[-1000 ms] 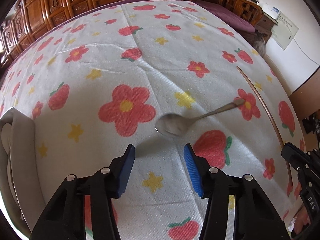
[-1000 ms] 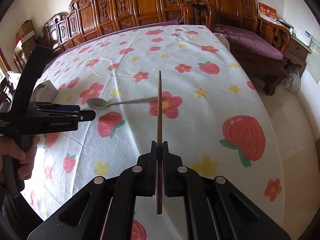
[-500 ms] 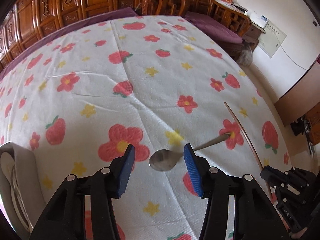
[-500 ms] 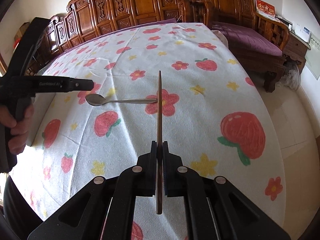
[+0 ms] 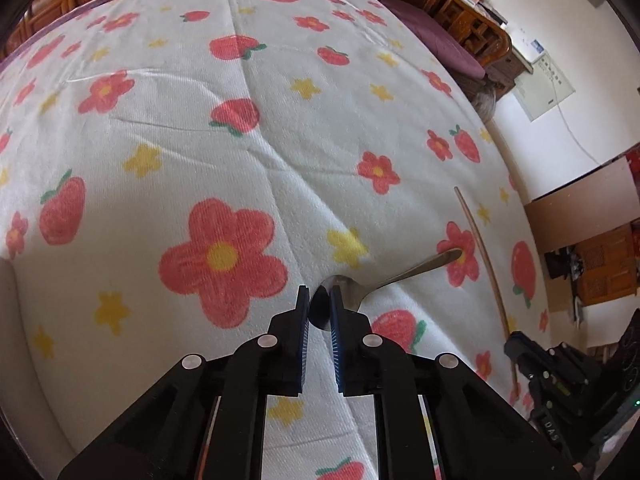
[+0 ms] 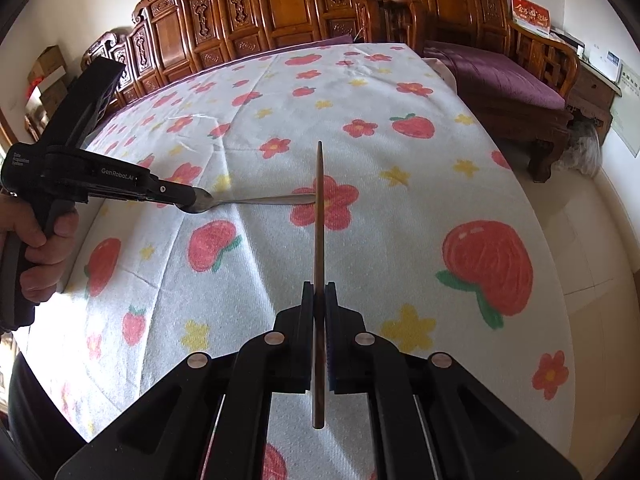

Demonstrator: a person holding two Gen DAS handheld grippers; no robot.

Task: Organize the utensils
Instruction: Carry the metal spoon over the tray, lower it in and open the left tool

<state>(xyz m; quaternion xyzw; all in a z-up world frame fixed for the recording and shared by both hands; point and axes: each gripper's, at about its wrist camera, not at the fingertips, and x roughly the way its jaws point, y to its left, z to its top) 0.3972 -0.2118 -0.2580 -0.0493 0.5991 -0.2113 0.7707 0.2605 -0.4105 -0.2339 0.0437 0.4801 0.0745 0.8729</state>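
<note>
On the white cloth point(image 5: 280, 128) printed with red flowers and strawberries, a shiny metal spoon point(image 5: 404, 276) lies with its bowl between the left gripper point(image 5: 319, 300) pads; the jaws have just been closing onto it. Its handle runs toward 2 o'clock, ending on a red flower. The right gripper point(image 6: 319, 300) is clamped on a thin brown wooden chopstick point(image 6: 319, 216) pointing to 12 o'clock. Open cloth spreads from 9 to 1 o'clock, up to the carved wooden bench point(image 6: 280, 16).

Left hand-held gripper point(image 5: 319, 304) has just closed on the spoon point(image 5: 362, 290) (bowl end).
</note>
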